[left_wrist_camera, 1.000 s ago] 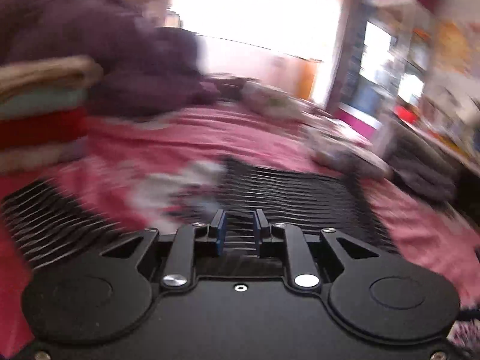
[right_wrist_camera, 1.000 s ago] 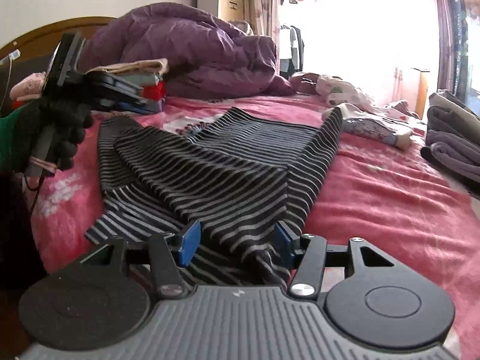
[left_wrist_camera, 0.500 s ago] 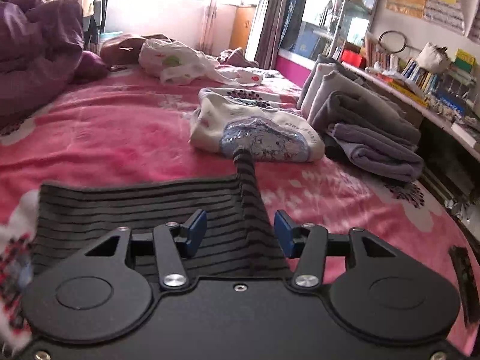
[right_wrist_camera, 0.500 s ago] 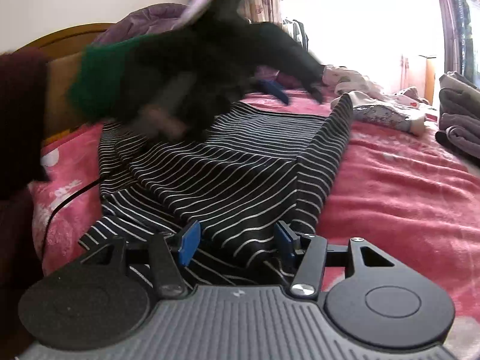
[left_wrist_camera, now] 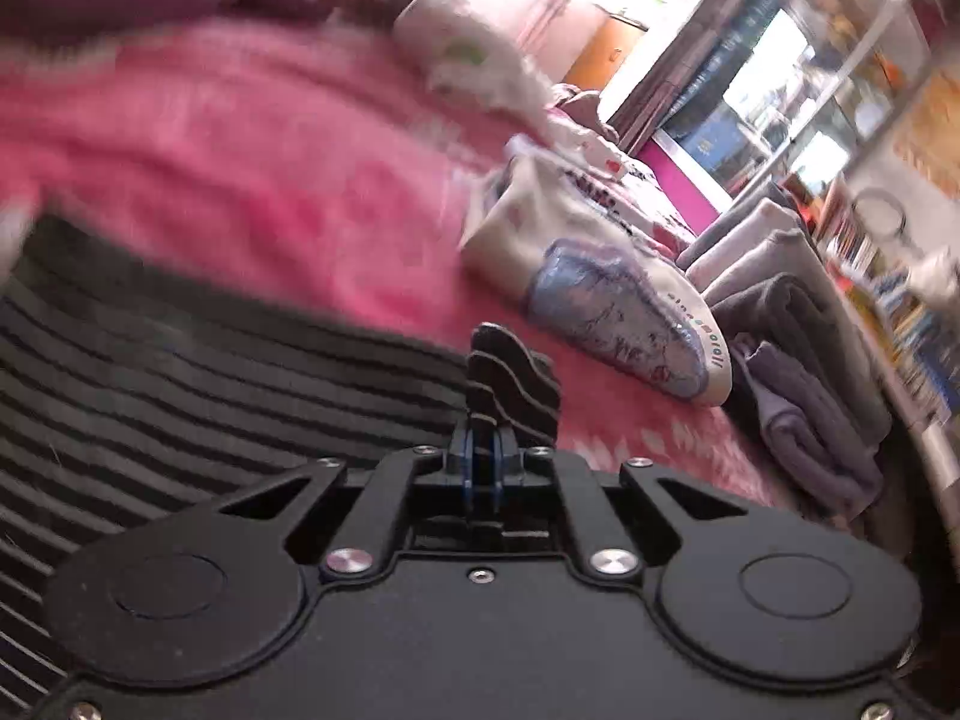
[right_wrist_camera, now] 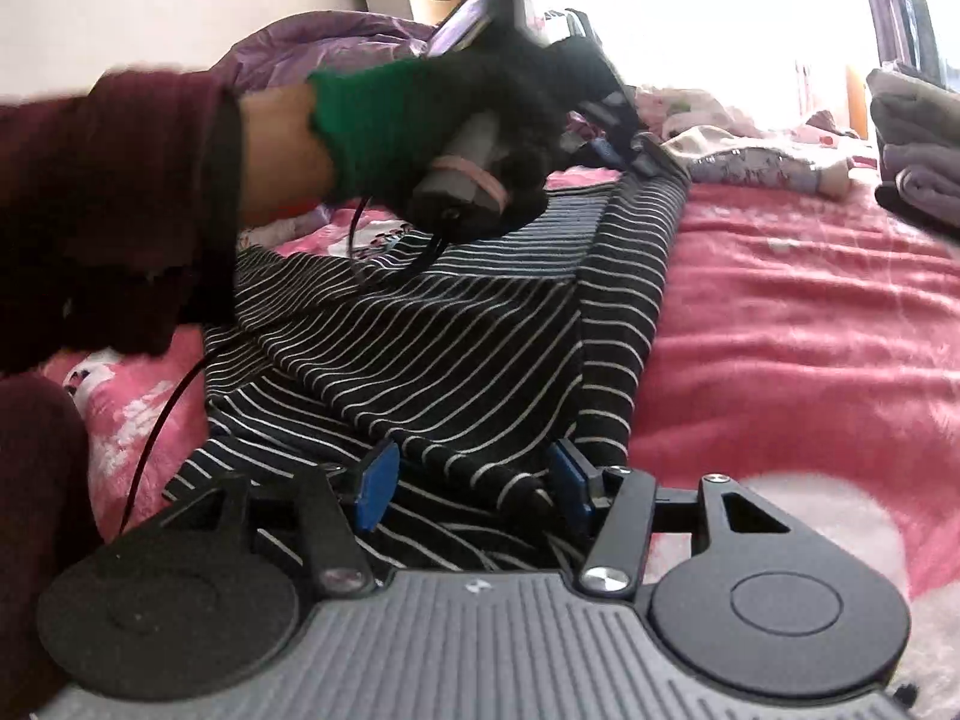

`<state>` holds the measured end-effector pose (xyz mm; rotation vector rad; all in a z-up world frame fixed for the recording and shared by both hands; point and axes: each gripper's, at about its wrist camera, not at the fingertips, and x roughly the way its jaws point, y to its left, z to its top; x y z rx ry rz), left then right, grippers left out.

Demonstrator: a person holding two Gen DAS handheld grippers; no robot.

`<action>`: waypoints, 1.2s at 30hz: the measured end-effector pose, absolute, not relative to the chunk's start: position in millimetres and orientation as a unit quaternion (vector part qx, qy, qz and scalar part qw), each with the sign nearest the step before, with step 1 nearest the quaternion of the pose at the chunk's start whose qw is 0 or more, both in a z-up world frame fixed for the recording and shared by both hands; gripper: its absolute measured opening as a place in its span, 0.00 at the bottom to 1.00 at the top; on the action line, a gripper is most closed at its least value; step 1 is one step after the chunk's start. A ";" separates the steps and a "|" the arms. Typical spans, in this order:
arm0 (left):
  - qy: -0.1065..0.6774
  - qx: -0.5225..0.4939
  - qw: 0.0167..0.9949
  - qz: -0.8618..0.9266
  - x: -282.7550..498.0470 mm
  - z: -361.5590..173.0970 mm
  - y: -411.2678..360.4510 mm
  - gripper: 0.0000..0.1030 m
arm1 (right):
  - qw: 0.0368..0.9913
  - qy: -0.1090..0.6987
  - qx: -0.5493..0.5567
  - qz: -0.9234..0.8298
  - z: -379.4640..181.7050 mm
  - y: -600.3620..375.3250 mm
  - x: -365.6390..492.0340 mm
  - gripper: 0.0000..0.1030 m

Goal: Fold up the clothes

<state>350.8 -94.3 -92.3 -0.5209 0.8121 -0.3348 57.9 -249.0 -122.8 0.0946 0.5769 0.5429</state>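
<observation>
Pink bed cover (right_wrist_camera: pixel 810 312) w/ striped top (right_wrist_camera: pixel 456 330) mid-frame. Left gripper (left_wrist_camera: pixel 483 456) pinches its far corner; right gripper (right_wrist_camera: pixel 474 474) is spread, straddling the near hem w/o clamping. Risk: a pull now drags the hem, skewing the fold.

Left claw (left_wrist_camera: pixel 480 468) pinched closed; right claw (right_wrist_camera: pixel 471 483) spread wide, low.

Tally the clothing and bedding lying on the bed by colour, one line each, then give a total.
Black with white stripes: 1, the striped garment, pinched at its far corner by the left gripper
Purple: 1, the bunched quilt
Cream with print: 2, the printed top and the crumpled white garment
Grey: 1 pile of folded grey clothes
Total: 5
</observation>
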 end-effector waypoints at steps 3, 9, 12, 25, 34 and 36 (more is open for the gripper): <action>0.387 -0.257 0.870 -0.167 350.8 -95.9 -92.4 0.04 | 0.921 0.279 0.043 0.268 -124.6 -248.9 57.3 0.55; 0.342 -0.147 0.912 -0.174 335.9 -70.9 -101.4 0.12 | 0.920 0.284 0.048 0.267 -122.8 -248.5 59.2 0.55; 0.317 -0.090 0.927 -0.177 328.5 -58.4 -106.0 0.12 | 0.920 0.284 0.048 0.267 -122.5 -248.0 58.0 0.56; 0.372 -0.042 0.909 -0.185 381.6 -80.7 -136.5 0.15 | 0.918 0.285 0.046 0.273 -124.4 -244.5 57.3 0.60; 0.344 -0.017 0.909 -0.234 315.1 -70.9 -135.8 0.15 | 0.920 0.276 0.046 0.274 -122.3 -246.7 53.6 0.61; 0.375 0.003 0.902 -0.212 324.7 -96.1 -146.0 0.15 | 0.919 0.278 0.043 0.277 -124.4 -245.8 53.3 0.62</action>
